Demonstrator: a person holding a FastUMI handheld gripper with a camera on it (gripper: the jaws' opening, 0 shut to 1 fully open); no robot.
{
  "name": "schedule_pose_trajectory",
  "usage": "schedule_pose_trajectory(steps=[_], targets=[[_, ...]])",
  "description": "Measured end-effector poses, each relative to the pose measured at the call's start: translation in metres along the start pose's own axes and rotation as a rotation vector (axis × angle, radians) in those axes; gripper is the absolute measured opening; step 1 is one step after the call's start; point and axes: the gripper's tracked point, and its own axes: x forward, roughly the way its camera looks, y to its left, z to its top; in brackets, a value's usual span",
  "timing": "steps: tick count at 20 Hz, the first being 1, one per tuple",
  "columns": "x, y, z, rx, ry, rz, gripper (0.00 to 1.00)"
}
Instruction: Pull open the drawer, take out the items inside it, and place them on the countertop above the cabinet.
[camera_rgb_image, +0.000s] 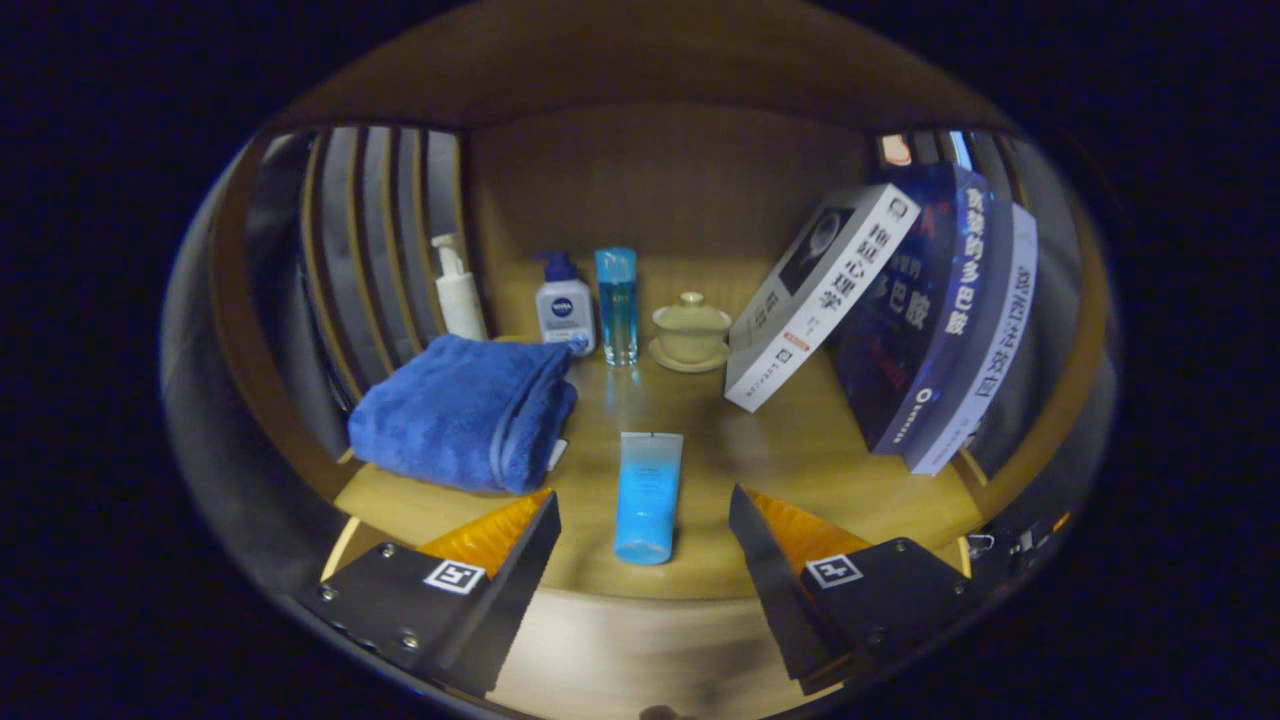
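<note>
A light blue tube lies flat on the wooden countertop, its cap end toward me, between the two fingertips and apart from both. My gripper is open, its fingers standing wide on either side of the tube with a gap to each. A folded blue towel rests on the countertop just beyond the left finger. The drawer is out of sight.
At the back stand a white pump bottle, a smaller pump bottle, a tall blue bottle and a lidded cup on a saucer. Three books lean at the right. Slatted panels close the left side.
</note>
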Motion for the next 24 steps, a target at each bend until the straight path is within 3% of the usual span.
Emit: schedule_pose_trajectory(steps=[6,9,14,18,24], targets=[[-0.11,0.019,0.014,0.019,-0.22,0.084,1.0],[-0.163,0.016,0.01,0.023,-0.323,0.084,1.0],[-0.237,0.004,-0.022,-0.04,-0.47,0.009,1.0],[-0.254,0.002,-0.073,-0.014,-0.478,-0.019,1.0],[-0.232,0.006,-0.163,-0.053,-0.365,-0.047,1.0]])
